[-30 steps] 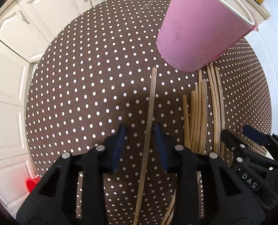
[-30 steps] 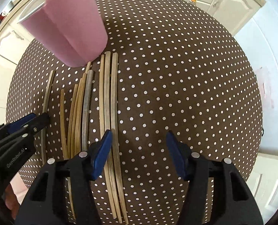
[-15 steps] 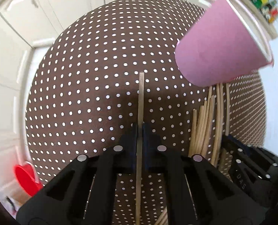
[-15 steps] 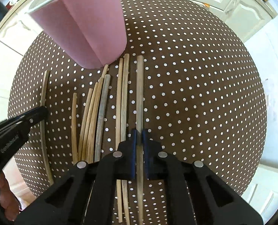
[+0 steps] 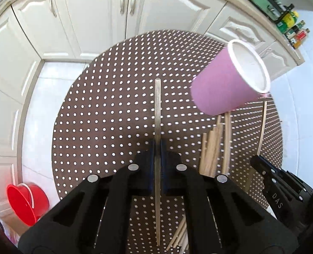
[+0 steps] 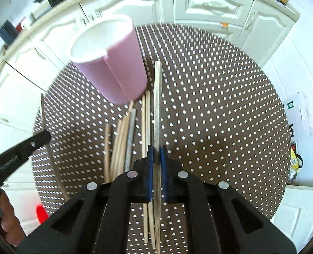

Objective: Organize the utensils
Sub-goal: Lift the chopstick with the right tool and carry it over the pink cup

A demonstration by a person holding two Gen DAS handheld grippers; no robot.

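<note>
Both tools have closed and risen since a second ago, when they stood spread low over the sticks. Left tool (image 5: 157,148) now pinches one chopstick (image 5: 157,114) between its blue pads, pointing steeply down, the stick clear of the dotted surface (image 5: 105,114). Right tool (image 6: 157,150) likewise clamps a second chopstick (image 6: 157,97), aimed steeply down. Beneath and between them the remaining chopsticks (image 6: 124,135) lie bundled on the surface, their far ends just beside the upright pink cup (image 6: 114,67). A red bucket (image 5: 27,203) sits on the floor at far left.
</note>
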